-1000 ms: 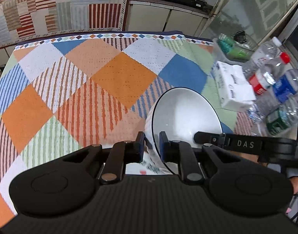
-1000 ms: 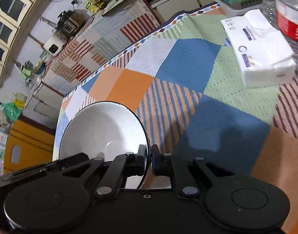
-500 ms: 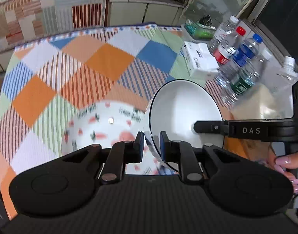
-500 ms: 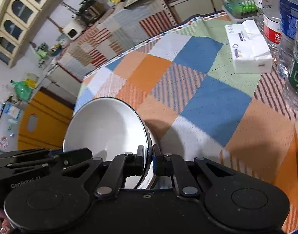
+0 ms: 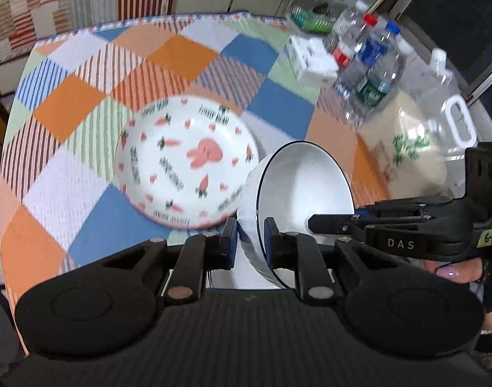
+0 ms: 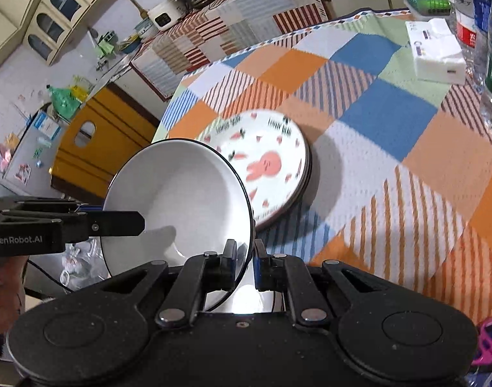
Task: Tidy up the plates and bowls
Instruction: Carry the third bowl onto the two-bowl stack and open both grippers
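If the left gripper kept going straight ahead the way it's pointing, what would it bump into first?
Probably the bunny plate. The left gripper, clamped on the white bowl, points at its near rim, though depth is unclear.

White bowl carried back; rabbit plate now in view.

Glossy glazed white bowl, dark-rimmed, at lower centre of the left wrist frame. Beside it, smooth shiny printed plate on matt woven patchwork cloth. Matt black plastic on both grippers, left gripper and right gripper, with bright metal pivots. Clear plastic bottles at upper right.
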Available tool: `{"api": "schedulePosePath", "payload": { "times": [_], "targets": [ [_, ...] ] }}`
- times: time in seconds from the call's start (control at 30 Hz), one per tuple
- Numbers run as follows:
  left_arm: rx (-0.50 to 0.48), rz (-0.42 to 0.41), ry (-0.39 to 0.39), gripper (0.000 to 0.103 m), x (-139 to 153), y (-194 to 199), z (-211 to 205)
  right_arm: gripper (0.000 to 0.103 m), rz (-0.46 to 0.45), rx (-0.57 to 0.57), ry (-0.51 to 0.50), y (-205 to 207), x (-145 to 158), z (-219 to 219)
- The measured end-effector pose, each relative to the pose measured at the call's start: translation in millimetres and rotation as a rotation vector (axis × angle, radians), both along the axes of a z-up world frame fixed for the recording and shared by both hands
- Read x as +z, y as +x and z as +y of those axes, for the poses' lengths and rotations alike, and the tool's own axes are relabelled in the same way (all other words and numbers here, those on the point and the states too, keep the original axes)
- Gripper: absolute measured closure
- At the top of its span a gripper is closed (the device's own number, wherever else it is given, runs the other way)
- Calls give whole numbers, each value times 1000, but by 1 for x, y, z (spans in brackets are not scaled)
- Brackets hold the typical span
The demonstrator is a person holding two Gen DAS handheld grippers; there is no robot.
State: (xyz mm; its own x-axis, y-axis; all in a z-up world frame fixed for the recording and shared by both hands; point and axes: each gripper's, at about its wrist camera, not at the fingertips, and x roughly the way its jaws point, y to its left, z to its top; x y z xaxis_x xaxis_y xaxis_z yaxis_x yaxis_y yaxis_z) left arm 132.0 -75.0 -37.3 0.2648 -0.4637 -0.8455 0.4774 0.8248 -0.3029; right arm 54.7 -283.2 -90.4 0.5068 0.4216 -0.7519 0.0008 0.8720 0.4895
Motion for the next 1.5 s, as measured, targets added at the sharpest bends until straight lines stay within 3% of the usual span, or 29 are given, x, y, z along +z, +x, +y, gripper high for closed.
{"api": "schedulePosePath", "payload": {
  "times": [0.37, 0.67, 0.83, 1.0, 1.13, 1.27, 1.43, 1.5],
  "targets": [
    [9, 153, 39, 87, -42, -7, 5, 89, -12, 33, -49, -22, -22, 12],
    [48, 255, 66, 88, -71, -13, 6, 91, -140, 133, -249, -38, -20, 38],
    [15, 211, 146, 83, -70, -16, -8, 92, -205, 175, -409, -41, -23, 57],
    [54, 188, 145, 78, -70, -18, -8, 91, -240, 202, -498, -42, -26, 66],
    [55, 181, 149, 70, -71, -23, -4, 85, -240, 209, -516, -44, -27, 67],
    [51, 136, 146, 63, -66, -29, 5, 84, -261, 203, -457, -51, -25, 57],
    [72, 99, 59, 60, -55, -33, 28, 81, -311, 206, -351, -64, -12, 40],
    [77, 83, 15, 54, -52, -33, 37, 63, -341, 243, -322, -72, -8, 33]
  ]
}}
